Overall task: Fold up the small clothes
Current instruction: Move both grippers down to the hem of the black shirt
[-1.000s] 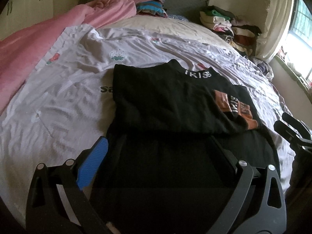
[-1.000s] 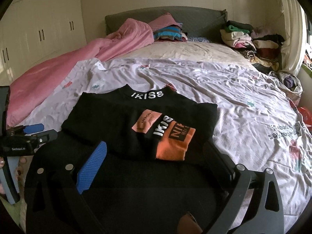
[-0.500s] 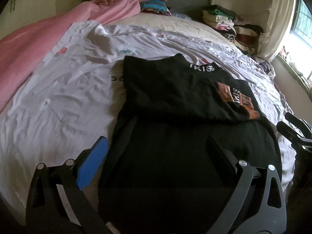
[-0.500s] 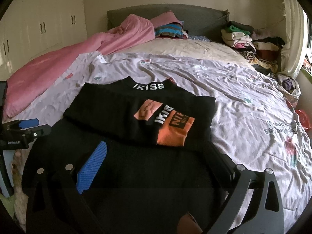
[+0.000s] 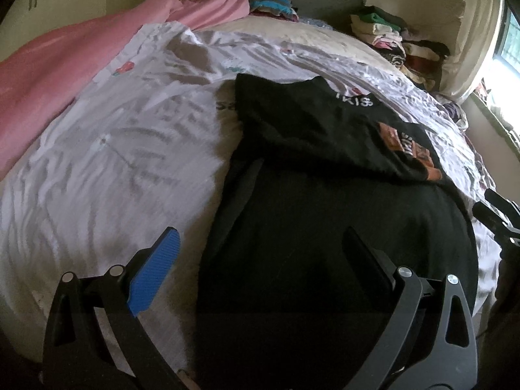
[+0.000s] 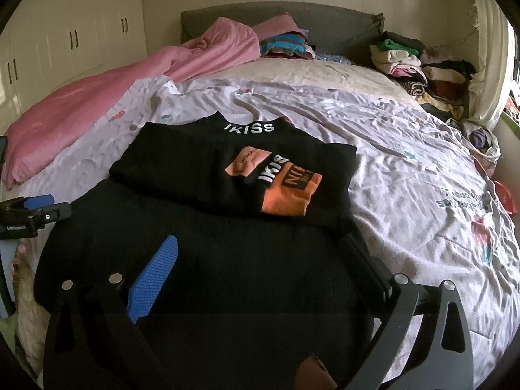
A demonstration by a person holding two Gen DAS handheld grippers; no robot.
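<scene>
A black T-shirt with white "IKISS" lettering and orange patches lies on the pale printed sheet, its sleeves folded inward over the chest. My left gripper hovers open over the shirt's lower left part, nothing between its fingers. My right gripper hovers open over the shirt's lower right part, also holding nothing. The left gripper shows at the left edge of the right wrist view, and the right gripper at the right edge of the left wrist view.
A pink blanket lies bunched along the bed's left side. Folded clothes are stacked at the headboard's right, striped ones at its middle. White wardrobe doors stand at the left. The printed sheet is bare to the right of the shirt.
Both grippers have drawn back and risen a little from the shirt, the left one swinging its view leftward. The shirt has stayed in place; both grippers remain open.
</scene>
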